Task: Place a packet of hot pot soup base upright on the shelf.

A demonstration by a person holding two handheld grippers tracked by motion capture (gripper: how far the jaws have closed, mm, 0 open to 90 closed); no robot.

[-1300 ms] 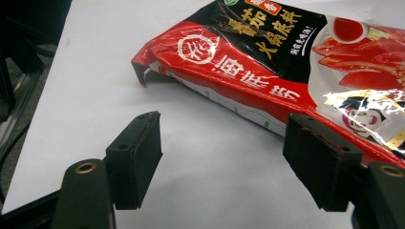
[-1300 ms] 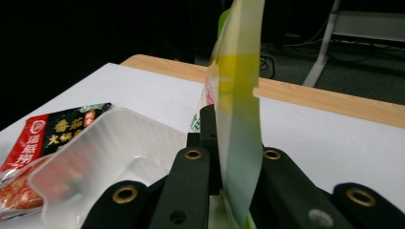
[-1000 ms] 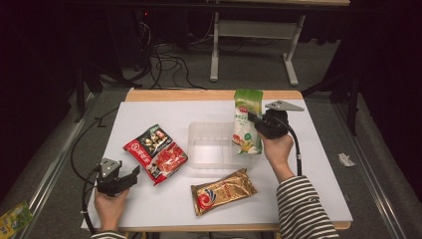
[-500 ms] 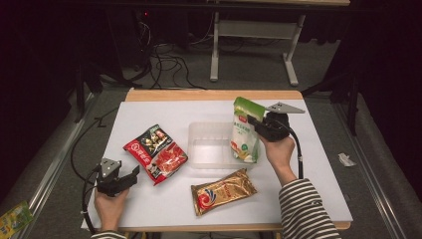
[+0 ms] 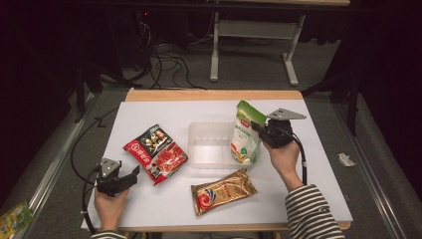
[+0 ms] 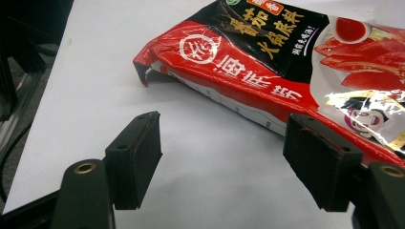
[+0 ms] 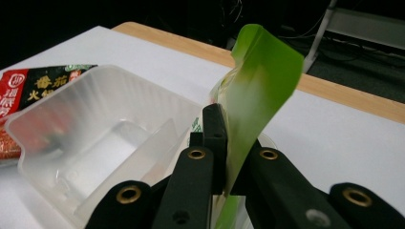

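Observation:
A green and white pouch [image 5: 245, 133] hangs upright at the right edge of a clear plastic tray [image 5: 199, 130]. My right gripper [image 5: 259, 128] is shut on its green top flap [image 7: 260, 71]; its jaws have just been closing on that flap. In the right gripper view the two jaws pinch the flap between them, around [image 7: 224, 119], with the tray [image 7: 95, 95] just to the left. My left gripper [image 5: 130, 174] rests open near the table's front left. Its jaws [image 6: 224, 157] stand wide apart, with nothing between them, just short of a red and black packet [image 6: 267, 52].
The red and black packet [image 5: 157, 152] lies left of the tray. A gold pouch [image 5: 224, 190] lies flat in front of the tray. The white tabletop [image 5: 149, 209] has a wooden far edge. Cables and a metal stand sit on the dark floor beyond.
The green and white pouch has tilted and shifted slightly toward the tray and nearer to the person, with the right gripper on its top. The left gripper has stayed put.

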